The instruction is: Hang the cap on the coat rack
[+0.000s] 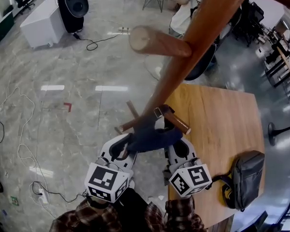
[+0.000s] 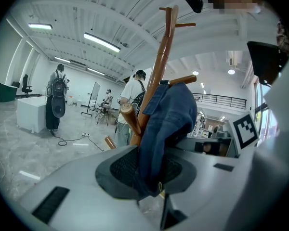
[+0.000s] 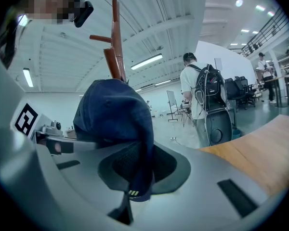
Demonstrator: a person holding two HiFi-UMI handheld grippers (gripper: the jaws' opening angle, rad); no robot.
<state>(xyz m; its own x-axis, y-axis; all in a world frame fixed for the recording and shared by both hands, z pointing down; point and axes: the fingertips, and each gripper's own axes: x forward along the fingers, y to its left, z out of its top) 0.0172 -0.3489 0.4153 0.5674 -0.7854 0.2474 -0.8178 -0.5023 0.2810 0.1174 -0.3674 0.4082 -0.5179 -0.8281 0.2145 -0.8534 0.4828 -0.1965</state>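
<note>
Plaid sleeves (image 1: 106, 216) sit lowest in the head view, w/ the two marker cubes just beyond them; left cube (image 1: 106, 181) and right cube (image 1: 191, 179) stand side by side, near each other but apart. Left gripper (image 1: 120, 150) has its jaws nipped together on a fold of the dark blue cap (image 1: 152, 137); its own view shows the fabric bunched up between the jaws. Right gripper (image 1: 180, 150) is likewise clamped on the cap, the jaws pinching an edge w/ small pale stripes; so both tongs hold the same cap, one on each side. Cap is up off the table, stretched between the two grippers and pressed against the wooden coat rack (image 1: 193, 47) low on its slanted post; a short peg (image 1: 176, 122) pokes out just above it, touching or nearly so; can't tell whether the cap hangs on that peg. Bigger peg (image 1: 157, 41) juts toward the camera higher up the post. To the right, a wooden table (image 1: 222, 115) w/ a dark bag (image 1: 246, 178) lying near its front edge. Floor is grey stone w/ cables (image 1: 19, 149) trailing on the left; white box (image 1: 38, 21) and a black bag (image 1: 72, 4) at the far side. Person w/ a backpack (image 3: 202, 95) stands in the background of the right gripper view.
</note>
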